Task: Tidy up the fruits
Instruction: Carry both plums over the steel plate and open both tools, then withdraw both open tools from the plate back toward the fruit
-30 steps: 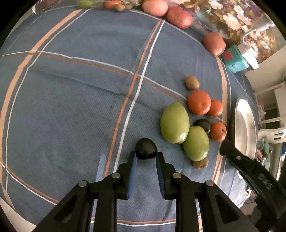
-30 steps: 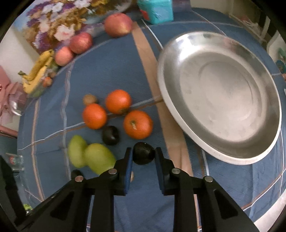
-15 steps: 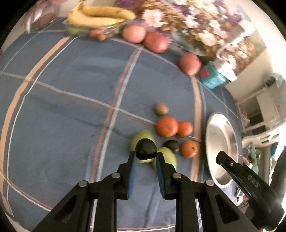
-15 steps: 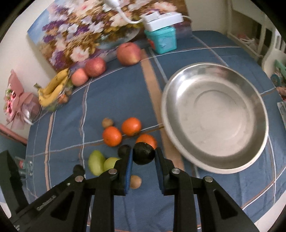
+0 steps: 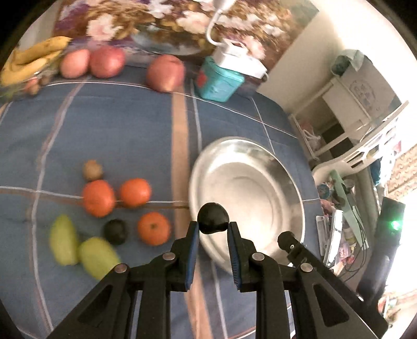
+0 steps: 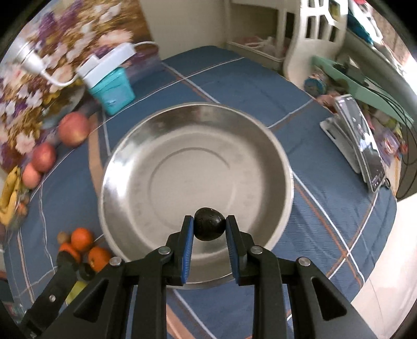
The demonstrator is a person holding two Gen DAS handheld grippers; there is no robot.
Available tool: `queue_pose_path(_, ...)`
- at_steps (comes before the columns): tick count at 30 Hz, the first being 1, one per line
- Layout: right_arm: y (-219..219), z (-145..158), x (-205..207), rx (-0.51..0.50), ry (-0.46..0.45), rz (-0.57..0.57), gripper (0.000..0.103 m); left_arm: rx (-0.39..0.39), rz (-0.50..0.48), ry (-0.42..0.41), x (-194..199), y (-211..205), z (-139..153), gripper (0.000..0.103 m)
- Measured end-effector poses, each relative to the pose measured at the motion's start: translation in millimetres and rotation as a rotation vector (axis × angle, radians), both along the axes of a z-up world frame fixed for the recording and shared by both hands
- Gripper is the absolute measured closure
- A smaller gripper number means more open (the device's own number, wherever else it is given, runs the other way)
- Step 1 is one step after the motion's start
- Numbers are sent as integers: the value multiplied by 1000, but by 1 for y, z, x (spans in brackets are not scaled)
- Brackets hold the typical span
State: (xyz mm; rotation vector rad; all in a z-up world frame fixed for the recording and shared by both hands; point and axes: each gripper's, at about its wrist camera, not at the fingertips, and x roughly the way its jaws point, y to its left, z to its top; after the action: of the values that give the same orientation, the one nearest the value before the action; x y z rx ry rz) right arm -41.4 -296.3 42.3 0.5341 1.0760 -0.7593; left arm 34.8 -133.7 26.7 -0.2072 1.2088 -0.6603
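Gripping one small dark fruit each, both tongs are closed on their loads. The left tongs (image 5: 213,229) pinch a dark round fruit (image 5: 213,217) by its sides, held in the air in front of the near rim of the steel bowl (image 5: 263,167). The right tongs (image 6: 209,226) clamp a second dark fruit (image 6: 209,227) the same way, hanging over the bowl's near wall (image 6: 146,146), which holds nothing yet.

Each fruit looks light, firm and smooth-skinned, and being rounded it could roll out of a shallow pinch; a hold across its widest part, as now, seems safest, with gentle pressure since ripe flesh may bruise. Dropped on bare steel it would likely roll, so a low release seems wise.

Left on the cloth are three oranges (image 5: 98,198), a third dark fruit (image 5: 115,231), two green mangoes (image 5: 97,256) and a small brown fruit (image 5: 92,170), grouped close together beside the bowl. Farther back lie apples (image 5: 106,62), bananas (image 5: 31,58) and a teal box (image 5: 217,80).

The bench wears a blue checked cloth (image 6: 325,187), soft and slightly ribbed. A flowered picture (image 5: 146,20) leans at the back, and white furniture and clutter crowd the room's edge.
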Motion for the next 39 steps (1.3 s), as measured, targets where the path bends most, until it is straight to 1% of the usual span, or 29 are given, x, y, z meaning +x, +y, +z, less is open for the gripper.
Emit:
queue_pose_path(2,-5,2,-2,-23,1,-14,77,-9,-14,-9,3,-7,1,78)
queue_pose_path(4,-3,6,-2,-52,-10,0,77,-22,-25,-7,7,-12,1,75)
queue_pose_path(5,-4,7,-2,-61,-12,10,76,-34,-31,-7,9,-12,2,62)
queue_pose_path(6,-3,6,3,-68,-10,17,75,-39,-29,-10,9,-11,2,44)
queue_pose_path(7,-2,8,4,-76,-8,26,74,-45,-21,-23,8,-9,4,39)
queue_pose_path(8,-2,8,4,-80,-10,34,70,-49,-19,-33,8,-8,7,38)
queue_pose_path(9,-2,10,5,-88,-12,41,65,-47,-23,-31,8,-8,8,37)
queue_pose_path(11,-1,13,5,-122,-16,45,58,-49,-19,-18,9,-6,8,37)
queue_pose_path(14,4,21,5,-165,-29,60,56,-46,-1,-2,10,1,8,31)
queue_pose_path(15,5,22,5,-169,-36,64,53,-23,8,-5,11,5,8,27)
queue_pose_path(18,8,26,3,-172,-62,69,47,67,43,-34,14,14,8,21)
queue_pose_path(19,8,27,3,-172,-67,58,47,113,68,-41,16,20,7,19)
queue_pose_path(22,9,26,5,-151,-71,72,47,217,131,-36,22,38,2,8)
queue_pose_path(23,9,25,6,-140,-72,79,47,250,151,-36,23,45,-1,2)
queue_pose_path(24,9,24,6,-128,-74,83,47,295,182,-38,25,54,-3,0)
queue_pose_path(27,13,21,8,-93,-83,99,47,355,248,-50,31,78,-5,0)
queue_pose_path(32,37,13,19,-70,-60,169,47,383,360,-60,37,119,0,0)
queue_pose_path(37,86,7,38,-77,-19,308,47,416,464,-60,41,156,2,0)
queue_pose_path(39,107,7,45,-73,-21,354,47,416,505,-51,43,170,2,0)
